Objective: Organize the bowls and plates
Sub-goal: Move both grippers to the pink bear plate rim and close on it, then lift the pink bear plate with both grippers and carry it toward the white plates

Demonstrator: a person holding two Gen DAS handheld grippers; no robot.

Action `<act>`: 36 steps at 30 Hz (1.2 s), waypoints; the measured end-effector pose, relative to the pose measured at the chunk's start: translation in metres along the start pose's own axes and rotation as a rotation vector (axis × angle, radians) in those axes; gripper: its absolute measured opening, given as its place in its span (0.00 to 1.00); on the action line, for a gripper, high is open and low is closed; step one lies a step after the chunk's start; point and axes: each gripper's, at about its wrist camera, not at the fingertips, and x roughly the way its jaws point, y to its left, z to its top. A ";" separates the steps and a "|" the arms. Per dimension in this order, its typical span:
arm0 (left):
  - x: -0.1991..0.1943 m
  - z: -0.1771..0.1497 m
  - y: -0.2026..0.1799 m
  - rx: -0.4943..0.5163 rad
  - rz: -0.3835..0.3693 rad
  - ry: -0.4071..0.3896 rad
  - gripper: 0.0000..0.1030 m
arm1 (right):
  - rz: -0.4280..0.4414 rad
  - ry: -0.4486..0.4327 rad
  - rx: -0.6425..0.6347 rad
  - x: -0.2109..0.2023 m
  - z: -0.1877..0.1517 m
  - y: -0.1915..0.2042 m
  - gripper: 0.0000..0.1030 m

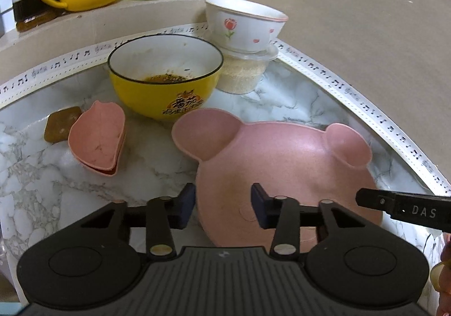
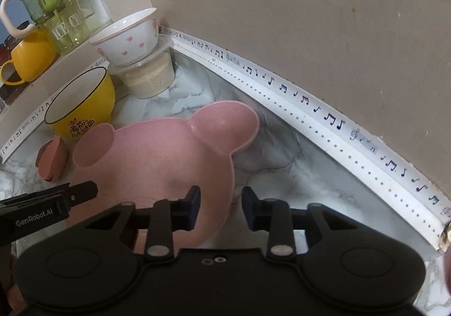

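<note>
Pink bear-shaped plate: one. Both fingers sets parted, empty. Nested pink peach-shaped dishes: two, countable via left wrist only.

The near edge of the pink bear-shaped plastic plate is hidden behind the black left gripper; its underside cannot be seen.

Obstacles: yellow bowl and peach dishes crowded upper left.
Free room: bare marble counter at right.
</note>
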 end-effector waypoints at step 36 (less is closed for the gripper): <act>-0.059 -0.037 -0.026 0.011 -0.065 0.033 0.10 | -0.057 -0.012 0.014 -0.093 -0.058 -0.021 0.10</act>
